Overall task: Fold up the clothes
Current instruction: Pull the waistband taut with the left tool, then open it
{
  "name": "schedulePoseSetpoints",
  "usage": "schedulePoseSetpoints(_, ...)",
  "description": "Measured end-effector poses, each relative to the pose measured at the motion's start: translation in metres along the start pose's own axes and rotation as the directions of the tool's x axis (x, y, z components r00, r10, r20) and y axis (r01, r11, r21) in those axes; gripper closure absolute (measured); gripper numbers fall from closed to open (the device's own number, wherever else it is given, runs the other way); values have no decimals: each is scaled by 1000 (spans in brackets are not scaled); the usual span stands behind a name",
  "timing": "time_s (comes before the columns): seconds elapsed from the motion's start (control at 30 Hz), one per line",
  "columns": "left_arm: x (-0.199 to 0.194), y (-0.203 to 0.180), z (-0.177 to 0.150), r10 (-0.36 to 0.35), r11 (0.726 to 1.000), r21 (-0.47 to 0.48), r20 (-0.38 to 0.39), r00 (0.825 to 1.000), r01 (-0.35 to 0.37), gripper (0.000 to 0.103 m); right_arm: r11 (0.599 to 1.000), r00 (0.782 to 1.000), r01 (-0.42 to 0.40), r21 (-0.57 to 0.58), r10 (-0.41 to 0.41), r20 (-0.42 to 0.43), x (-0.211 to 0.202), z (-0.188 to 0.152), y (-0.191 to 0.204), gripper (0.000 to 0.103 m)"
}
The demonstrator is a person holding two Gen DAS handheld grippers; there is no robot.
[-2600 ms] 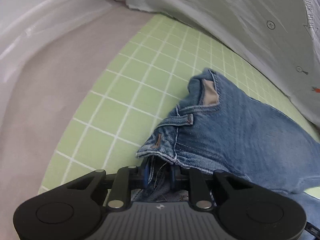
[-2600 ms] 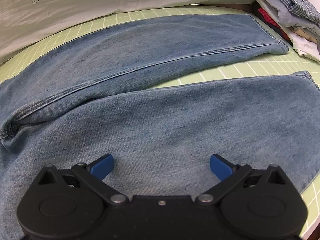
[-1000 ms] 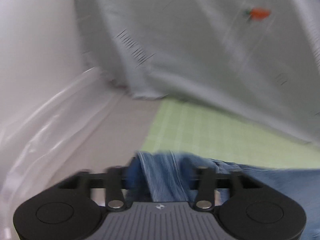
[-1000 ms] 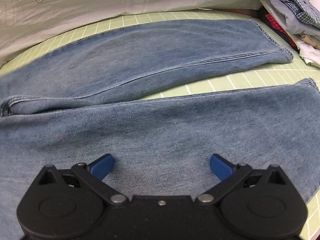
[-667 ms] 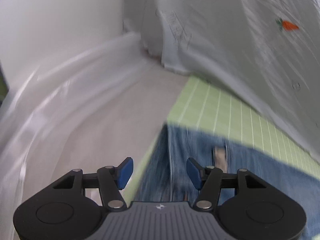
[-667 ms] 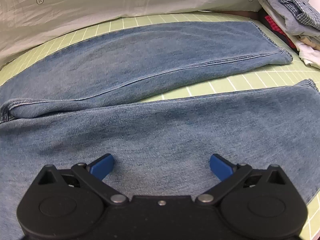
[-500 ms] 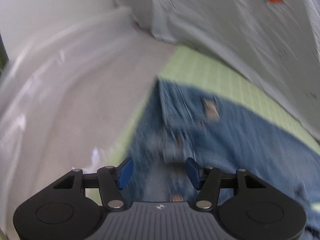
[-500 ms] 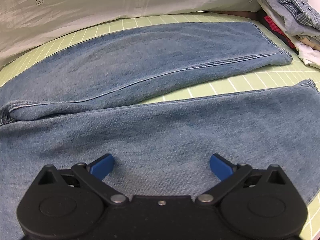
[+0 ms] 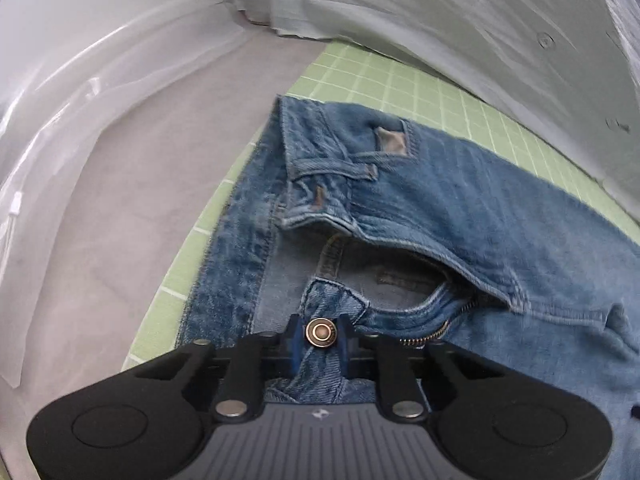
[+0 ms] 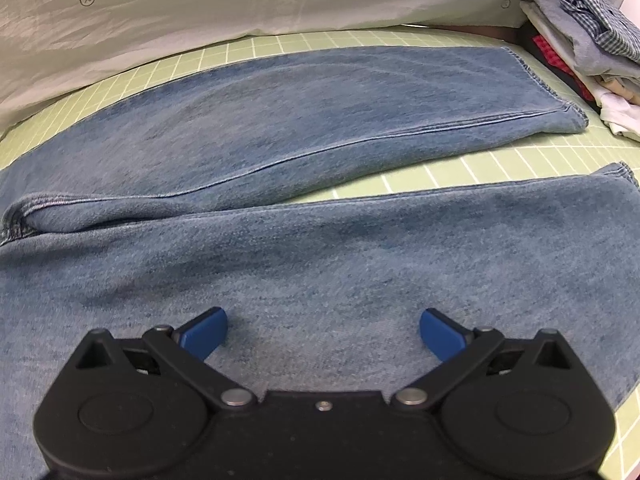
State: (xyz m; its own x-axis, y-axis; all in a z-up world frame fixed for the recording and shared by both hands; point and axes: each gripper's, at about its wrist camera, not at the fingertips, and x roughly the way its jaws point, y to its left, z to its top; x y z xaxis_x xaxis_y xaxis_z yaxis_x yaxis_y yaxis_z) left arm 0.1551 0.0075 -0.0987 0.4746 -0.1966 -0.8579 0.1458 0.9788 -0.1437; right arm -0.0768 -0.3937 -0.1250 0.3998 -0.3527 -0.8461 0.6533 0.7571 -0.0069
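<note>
A pair of blue jeans (image 9: 460, 208) lies on a green grid mat (image 9: 360, 76). In the left wrist view the waistband is open and its far corner is folded over. My left gripper (image 9: 320, 346) is shut on the waistband flap at the metal button (image 9: 320, 332). In the right wrist view both jean legs (image 10: 320, 120) stretch to the right, side by side with a strip of green mat (image 10: 460, 168) between them. My right gripper (image 10: 322, 332) is open and empty, low over the near leg.
A white printed sheet (image 10: 240, 4) rises behind the mat. A stack of folded clothes (image 10: 580, 32) sits at the far right. Left of the mat are a grey surface (image 9: 140, 200) and clear plastic (image 9: 60, 128).
My left gripper let go of the waistband corner, swung open over the waist and has now shut on the button flap. The jeans' waist lies further left. My right gripper has stayed open and still.
</note>
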Motion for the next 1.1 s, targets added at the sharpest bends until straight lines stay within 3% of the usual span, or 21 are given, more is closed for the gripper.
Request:
schedulePoseSetpoints(0.1, -17, 0, 8, 96, 995, 3, 87, 992, -97, 86, 1000, 1000, -2, -28, 1, -19, -2, 1, 3, 0)
schedulePoseSetpoints(0.17, -31, 8, 13, 78, 995, -78, 124, 989, -69, 86, 997, 999, 0, -74, -3, -34, -6, 1, 8, 0)
schedulePoseSetpoints(0.23, -29, 12, 17, 93, 992, -94, 133, 987, -81, 85, 989, 999, 20, -147, -23, -23, -10, -2, 15, 0)
schedulePoseSetpoints(0.4, -7, 20, 13, 100, 974, -210, 45, 994, -89, 83, 981, 1000, 10, -192, -12, -12, -14, -3, 19, 0)
schedulePoseSetpoints(0.47, -12, 19, 12, 110, 970, -221, 43, 993, -98, 68, 981, 1000, 5, -193, -8, -11, -15, -2, 18, 0)
schedulePoseSetpoints(0.5, -18, 18, 12, 117, 971, -217, 53, 992, -103, 52, 982, 1000, 4, -191, -5, -3, -16, -1, 16, 0)
schedulePoseSetpoints(0.53, -25, 16, 11, 124, 971, -213, 64, 990, -108, 42, 984, 1000, -5, -177, 5, 1, -17, -1, 13, 0)
schedulePoseSetpoints(0.67, -52, 4, 4, 131, 973, -202, 107, 986, -108, 38, 994, 999, -43, -103, 45, 21, -21, 2, -3, 0)
schedulePoseSetpoints(0.8, -78, -15, -12, 115, 977, -195, 146, 983, -86, 28, 997, 994, -71, -23, 72, 80, -31, 0, -27, 0)
schedulePoseSetpoints(1.1, -121, -100, -79, 44, 996, -83, 173, 984, -30, 17, 997, 983, -24, 70, 11, 183, -64, -21, -120, 0)
